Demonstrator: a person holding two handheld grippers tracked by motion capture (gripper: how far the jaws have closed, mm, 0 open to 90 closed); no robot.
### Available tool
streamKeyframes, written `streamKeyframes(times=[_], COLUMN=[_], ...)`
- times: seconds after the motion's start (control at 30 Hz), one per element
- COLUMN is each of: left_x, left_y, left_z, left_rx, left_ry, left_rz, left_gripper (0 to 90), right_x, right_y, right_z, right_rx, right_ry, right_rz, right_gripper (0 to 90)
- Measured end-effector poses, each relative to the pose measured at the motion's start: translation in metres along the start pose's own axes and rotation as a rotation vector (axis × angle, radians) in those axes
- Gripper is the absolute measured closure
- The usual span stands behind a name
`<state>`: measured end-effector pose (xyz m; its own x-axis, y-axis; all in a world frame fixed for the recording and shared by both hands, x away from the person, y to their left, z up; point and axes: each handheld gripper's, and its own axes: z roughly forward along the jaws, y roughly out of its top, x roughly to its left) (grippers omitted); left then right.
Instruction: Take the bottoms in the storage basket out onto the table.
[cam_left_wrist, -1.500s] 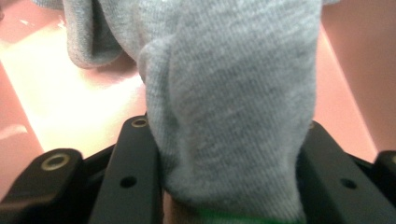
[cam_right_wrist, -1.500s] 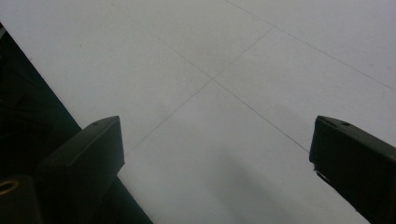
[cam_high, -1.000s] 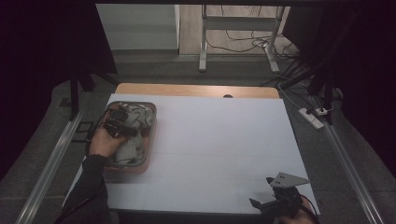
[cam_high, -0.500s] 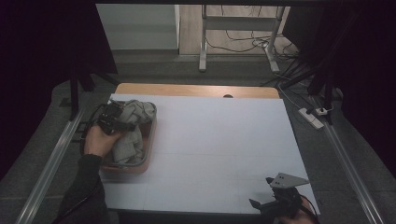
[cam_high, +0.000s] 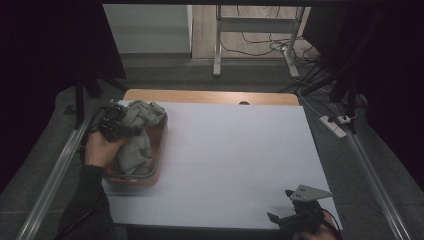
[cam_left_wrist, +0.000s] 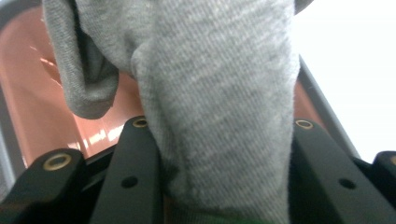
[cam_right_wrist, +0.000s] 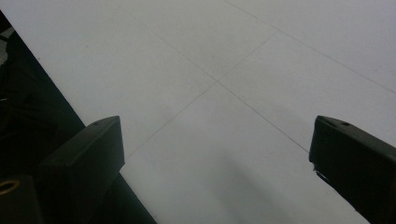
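A grey knitted cloth (cam_high: 137, 130) hangs bunched over a reddish-brown tray (cam_high: 159, 150) at the table's left side. My left gripper (cam_high: 131, 131) is shut on the grey cloth and holds it lifted above the tray. In the left gripper view the cloth (cam_left_wrist: 219, 93) fills the space between both black jaws, with the tray's floor (cam_left_wrist: 42, 107) behind it. My right gripper (cam_high: 292, 217) rests at the table's near right corner, open. The right gripper view has its jaws wide apart over the bare white table (cam_right_wrist: 224, 79) with nothing between them.
The white tabletop (cam_high: 240, 150) spreads between the tray and my right gripper. A wooden strip (cam_high: 210, 96) runs along the far edge. Metal rails (cam_high: 55, 175) flank the table, and a power strip (cam_high: 334, 125) with cables lies on the floor at right.
My left gripper has risen and drawn the grey cloth up out of the tray, so more of it hangs free. The right gripper has stayed where it was.
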<state>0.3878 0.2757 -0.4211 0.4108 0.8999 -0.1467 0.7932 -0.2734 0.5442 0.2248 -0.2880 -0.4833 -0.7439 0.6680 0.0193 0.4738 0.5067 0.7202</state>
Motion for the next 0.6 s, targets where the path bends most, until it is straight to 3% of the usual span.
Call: streamKeyframes(times=[0.3,0.6], left_x=[-0.01,-0.016], left_y=[0.004,0.007], left_z=[-0.012,-0.025], left_rx=[-0.022,-0.038], left_ry=[-0.01,-0.021], left_rz=[0.024,0.014], left_gripper=[62.8,62.6], right_x=[0.0,-0.001], right_y=[0.0,0.0], right_z=[-0.001,-0.001], right_rx=[-0.005,-0.011], right_ry=[-0.002,-0.005], right_rz=[0.012,0.019], right_gripper=[3.0,3.0])
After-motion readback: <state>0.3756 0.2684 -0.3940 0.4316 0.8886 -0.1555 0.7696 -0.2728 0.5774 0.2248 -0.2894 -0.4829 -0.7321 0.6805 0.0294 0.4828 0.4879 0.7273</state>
